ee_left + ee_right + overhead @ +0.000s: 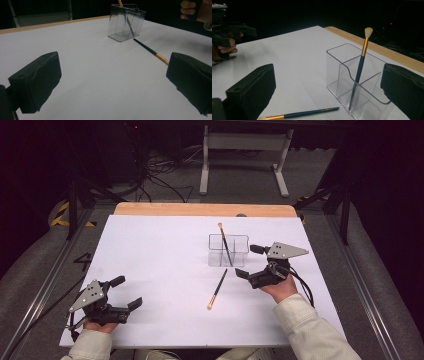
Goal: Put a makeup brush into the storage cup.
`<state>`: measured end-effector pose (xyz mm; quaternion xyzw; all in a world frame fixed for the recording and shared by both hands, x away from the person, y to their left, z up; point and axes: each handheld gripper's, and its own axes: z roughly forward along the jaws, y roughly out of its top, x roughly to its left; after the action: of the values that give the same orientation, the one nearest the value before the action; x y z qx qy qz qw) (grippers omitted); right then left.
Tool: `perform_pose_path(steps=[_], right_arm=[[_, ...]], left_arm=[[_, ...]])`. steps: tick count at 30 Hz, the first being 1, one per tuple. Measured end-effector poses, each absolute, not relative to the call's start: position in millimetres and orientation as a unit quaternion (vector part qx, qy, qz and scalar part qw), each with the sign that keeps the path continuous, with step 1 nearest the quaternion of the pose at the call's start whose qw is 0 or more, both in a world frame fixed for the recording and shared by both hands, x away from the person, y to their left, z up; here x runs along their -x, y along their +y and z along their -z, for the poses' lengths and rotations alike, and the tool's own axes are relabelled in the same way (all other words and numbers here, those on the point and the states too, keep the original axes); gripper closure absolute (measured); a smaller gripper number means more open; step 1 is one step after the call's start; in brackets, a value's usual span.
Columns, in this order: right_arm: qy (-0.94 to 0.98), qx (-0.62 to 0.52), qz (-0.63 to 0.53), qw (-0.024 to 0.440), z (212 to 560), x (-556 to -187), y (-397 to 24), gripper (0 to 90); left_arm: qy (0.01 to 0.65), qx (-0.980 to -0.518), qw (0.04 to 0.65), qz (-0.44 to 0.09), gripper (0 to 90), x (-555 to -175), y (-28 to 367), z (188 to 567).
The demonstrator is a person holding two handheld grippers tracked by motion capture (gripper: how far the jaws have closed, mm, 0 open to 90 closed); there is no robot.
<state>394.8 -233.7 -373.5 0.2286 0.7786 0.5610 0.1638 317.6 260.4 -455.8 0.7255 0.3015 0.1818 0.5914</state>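
Note:
A clear plastic organiser [228, 251] [126, 22] [355, 82] stands on the white sheet, with one dark-handled makeup brush [224, 241] [360, 67] leaning upright in it, bristles up. A second brush [218, 288] [150, 51] [299, 114] lies flat on the sheet in front of the organiser. My right gripper [246, 261] [329, 92] is open just right of the organiser, nothing between its jaws. My left gripper [126, 292] [112, 82] is open near the front left of the sheet, holding nothing.
The white sheet [165, 270] covers a wooden table whose far edge [200, 209] shows. Beyond it stand a grey table frame [245, 155] and cables on the floor. A metal rail [50, 280] runs along the left side.

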Motion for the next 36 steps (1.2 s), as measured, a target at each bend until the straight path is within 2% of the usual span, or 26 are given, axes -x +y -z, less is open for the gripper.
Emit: perform_pose_path(steps=[9,18,36], right_arm=[[0.819,-0.196,-0.518,0.153,360,-404,-216,2.2],[0.86,-0.142,-0.469,0.14,349,-413,-199,7.5],[0.909,-0.111,-0.387,0.105,344,-427,-169,9.8]], left_arm=[[0.304,-0.726,0.591,-0.178,0.5,-316,260,456],[0.305,-0.727,0.589,-0.176,0.5,-316,260,456],[0.305,-0.728,0.589,-0.172,0.9,-317,259,456]])
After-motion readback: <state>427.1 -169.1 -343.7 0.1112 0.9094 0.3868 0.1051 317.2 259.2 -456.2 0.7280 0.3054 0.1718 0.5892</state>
